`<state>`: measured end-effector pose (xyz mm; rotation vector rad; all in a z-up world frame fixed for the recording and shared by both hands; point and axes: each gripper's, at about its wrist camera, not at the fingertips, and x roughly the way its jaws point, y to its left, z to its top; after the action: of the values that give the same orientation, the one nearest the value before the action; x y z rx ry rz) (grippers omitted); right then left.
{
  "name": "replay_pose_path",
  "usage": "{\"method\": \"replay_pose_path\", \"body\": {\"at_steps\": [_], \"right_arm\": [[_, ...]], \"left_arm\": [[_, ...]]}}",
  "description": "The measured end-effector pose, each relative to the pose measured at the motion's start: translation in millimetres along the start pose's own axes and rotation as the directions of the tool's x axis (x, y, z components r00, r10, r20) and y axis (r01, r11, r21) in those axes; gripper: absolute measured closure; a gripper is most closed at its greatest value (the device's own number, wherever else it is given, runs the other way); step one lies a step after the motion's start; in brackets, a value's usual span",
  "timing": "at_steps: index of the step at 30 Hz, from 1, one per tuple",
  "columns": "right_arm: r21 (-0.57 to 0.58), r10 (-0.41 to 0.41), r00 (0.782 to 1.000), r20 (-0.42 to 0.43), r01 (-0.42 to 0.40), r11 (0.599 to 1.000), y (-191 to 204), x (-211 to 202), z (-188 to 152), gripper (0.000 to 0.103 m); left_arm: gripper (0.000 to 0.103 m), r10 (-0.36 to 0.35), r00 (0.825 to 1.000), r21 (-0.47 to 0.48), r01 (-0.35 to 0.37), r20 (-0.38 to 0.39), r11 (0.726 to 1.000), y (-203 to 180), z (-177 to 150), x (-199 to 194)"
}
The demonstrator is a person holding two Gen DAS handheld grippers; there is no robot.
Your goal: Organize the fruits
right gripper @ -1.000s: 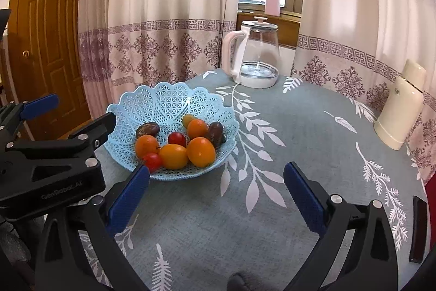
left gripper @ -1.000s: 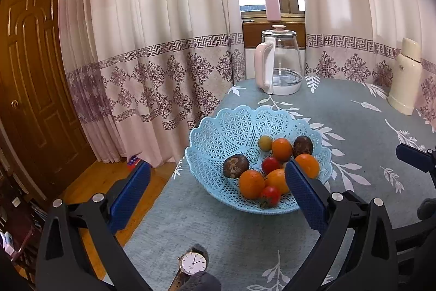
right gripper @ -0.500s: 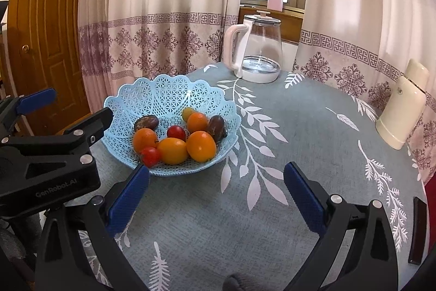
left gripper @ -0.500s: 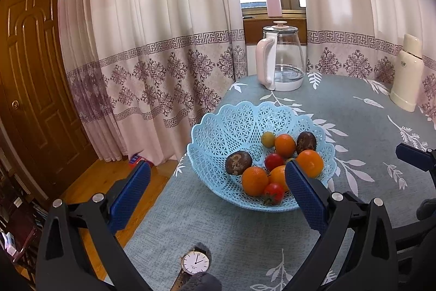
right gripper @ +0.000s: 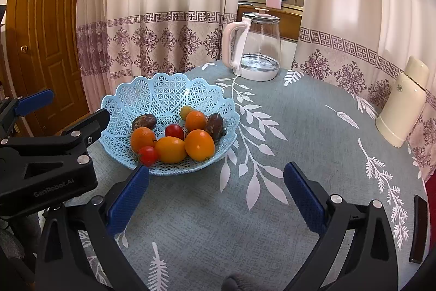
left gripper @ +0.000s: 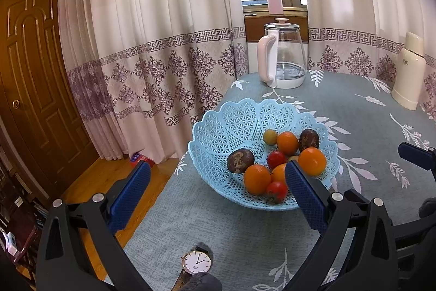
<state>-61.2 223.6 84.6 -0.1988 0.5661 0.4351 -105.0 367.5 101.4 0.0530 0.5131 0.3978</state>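
While both tongs are held wide open and empty, the fruit basket [left gripper: 218,132] is found nearer the left tongs [left gripper: 218,179], at one o'clock, and at ten o'clock from the right tongs [right gripper: 216,180].

My left hand-held gripper [left gripper: 218,176] has matt black plastic arms, blue pads [left gripper: 305,198] with a fine rough grid, and shiny metal screws. The basket [left gripper: 226,127] is pale blue openwork plastic, slightly glossy. A woven, matt cloth [right gripper: 299,113] covers the counter. The kettle [right gripper: 261,45] is clear smooth glass; the door [left gripper: 32,67] is varnished wood.
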Motion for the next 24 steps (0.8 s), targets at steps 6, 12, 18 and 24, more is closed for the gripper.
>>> {"method": "replay_pose_path", "body": {"at_steps": [6,12,18,24], "right_arm": [[-0.001,0.0,1.0,-0.007,0.0,1.0,1.1,2.9,0.4,0.005],[0.007,0.012,1.0,-0.02,-0.012,1.0,1.1,7.8,2.9,0.005],[0.001,0.011,0.999,-0.03,-0.011,1.0,2.4,12.1,3.1,0.005],[-0.011,0.011,0.999,-0.032,-0.011,1.0,5.8,14.7,4.9,0.005]], "left_arm": [[0.003,0.001,1.0,0.001,-0.001,0.001,1.0,0.6,-0.3,0.8],[0.003,0.006,1.0,0.0,-0.006,0.0,1.0,2.3,0.1,1.5],[0.003,0.007,1.0,0.0,-0.007,0.001,1.0,2.4,0.6,1.3],[0.003,0.01,1.0,-0.003,-0.01,0.003,1.0,4.7,1.2,0.1]]}}
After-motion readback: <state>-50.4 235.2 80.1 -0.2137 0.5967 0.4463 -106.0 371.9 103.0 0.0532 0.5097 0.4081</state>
